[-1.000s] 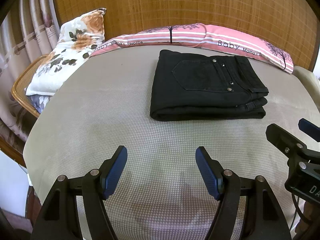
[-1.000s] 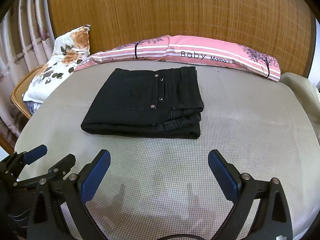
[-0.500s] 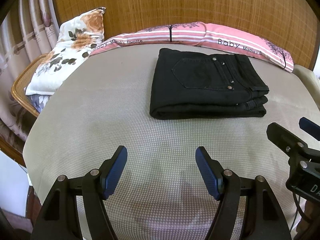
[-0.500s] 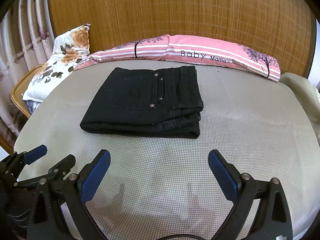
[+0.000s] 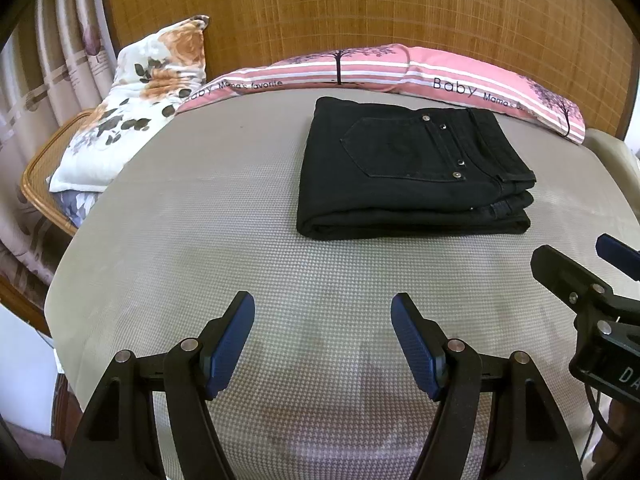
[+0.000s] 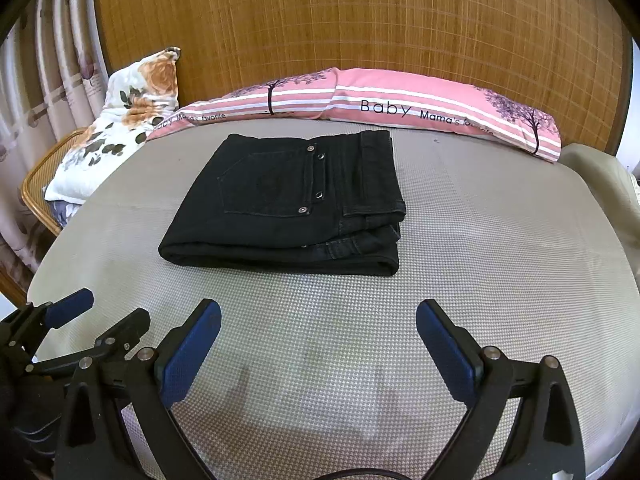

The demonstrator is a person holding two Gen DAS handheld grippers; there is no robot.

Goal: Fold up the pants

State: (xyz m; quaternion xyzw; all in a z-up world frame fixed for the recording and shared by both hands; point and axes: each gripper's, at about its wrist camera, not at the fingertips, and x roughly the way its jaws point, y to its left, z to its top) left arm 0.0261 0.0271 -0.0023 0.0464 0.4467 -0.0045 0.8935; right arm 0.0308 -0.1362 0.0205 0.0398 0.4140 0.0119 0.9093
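Two black grippers with blue pads hang above the grey woven mattress (image 5: 224, 216), and both hold nothing. The left gripper (image 5: 322, 344) has its jaws spread wide, with only bare mattress between them. The right gripper (image 6: 318, 350) is spread wide too, and it sits just beside the left one.

The black folded jeans (image 6: 288, 204) lie flat in the middle of the mattress, well apart from both grippers. They make a neat, thick stack with the back pocket on top, so the folding looks done, I think. That may be why both grippers wait back at the near edge with open jaws: there is nothing left to grab.

A long pink striped pillow (image 6: 400, 104) lies behind the jeans, against the brown bamboo wall (image 6: 360, 20). A white pillow with orange flowers (image 5: 136, 108) leans at the back left corner (partly on a brown wicker chair (image 5: 40, 168)).

Some things are hard to see. The hands holding the grippers are out of view. The layers inside the stack are hidden, so I cannot tell how many folds it has. The words on the pink pillow are cut off at the right end.
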